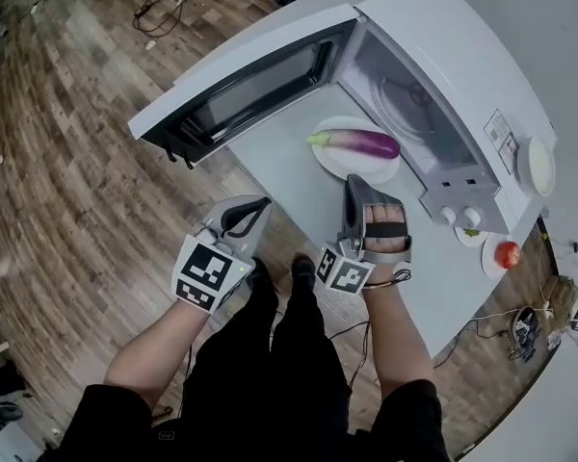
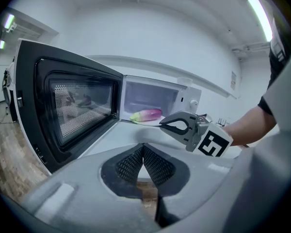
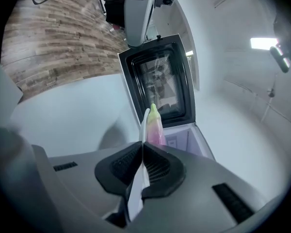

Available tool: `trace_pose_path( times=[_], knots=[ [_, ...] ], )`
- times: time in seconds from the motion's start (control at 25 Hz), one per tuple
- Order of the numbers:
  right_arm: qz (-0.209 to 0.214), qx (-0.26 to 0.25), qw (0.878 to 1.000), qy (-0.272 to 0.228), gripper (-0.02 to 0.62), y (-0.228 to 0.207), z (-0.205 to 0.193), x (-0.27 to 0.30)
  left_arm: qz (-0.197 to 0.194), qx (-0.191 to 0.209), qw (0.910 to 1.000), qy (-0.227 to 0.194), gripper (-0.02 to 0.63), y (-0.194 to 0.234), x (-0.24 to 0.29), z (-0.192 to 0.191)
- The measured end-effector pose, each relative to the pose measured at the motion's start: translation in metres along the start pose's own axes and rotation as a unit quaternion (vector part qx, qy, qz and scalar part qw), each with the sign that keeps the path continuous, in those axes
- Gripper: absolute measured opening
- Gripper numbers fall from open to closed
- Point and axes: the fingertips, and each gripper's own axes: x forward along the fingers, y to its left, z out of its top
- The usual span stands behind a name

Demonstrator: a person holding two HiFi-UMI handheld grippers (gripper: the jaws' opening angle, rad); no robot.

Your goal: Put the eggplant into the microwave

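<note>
A purple eggplant (image 1: 358, 142) with a green stem lies on a white plate (image 1: 332, 162), on the white table just in front of the open microwave (image 1: 462, 85). My right gripper (image 1: 354, 179) is shut on the plate's near rim; the right gripper view shows the plate (image 3: 144, 123) edge-on between the jaws of the right gripper (image 3: 142, 147), with the eggplant (image 3: 155, 126) beyond. The microwave door (image 1: 241, 75) is swung wide to the left. My left gripper (image 1: 260, 202) hovers shut and empty near the table's edge. In its own view the left gripper (image 2: 143, 147) faces the eggplant (image 2: 146, 115).
A tomato (image 1: 507, 254) sits on a small plate at the table's right, beside another small dish (image 1: 472, 234). A white dish (image 1: 538, 166) rests on top of the microwave. Cables (image 1: 164, 8) lie on the wooden floor. The open door (image 2: 72, 106) blocks the left side.
</note>
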Motion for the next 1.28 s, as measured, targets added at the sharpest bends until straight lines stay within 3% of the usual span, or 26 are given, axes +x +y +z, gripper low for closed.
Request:
trace_pose_path(
  times=[0.44, 1.28],
  knots=[
    [-0.021, 0.008, 0.999, 0.043, 0.022, -0.027, -0.019, 0.011, -0.027, 0.031, 0.9991, -0.006, 0.009, -0.003, 0.008, 0.017],
    [-0.015, 0.051, 0.992, 0.116, 0.023, -0.025, -0.084, 0.088, -0.072, 0.055, 0.9958, -0.007, 0.009, 0.005, 0.101, 0.063]
  ],
)
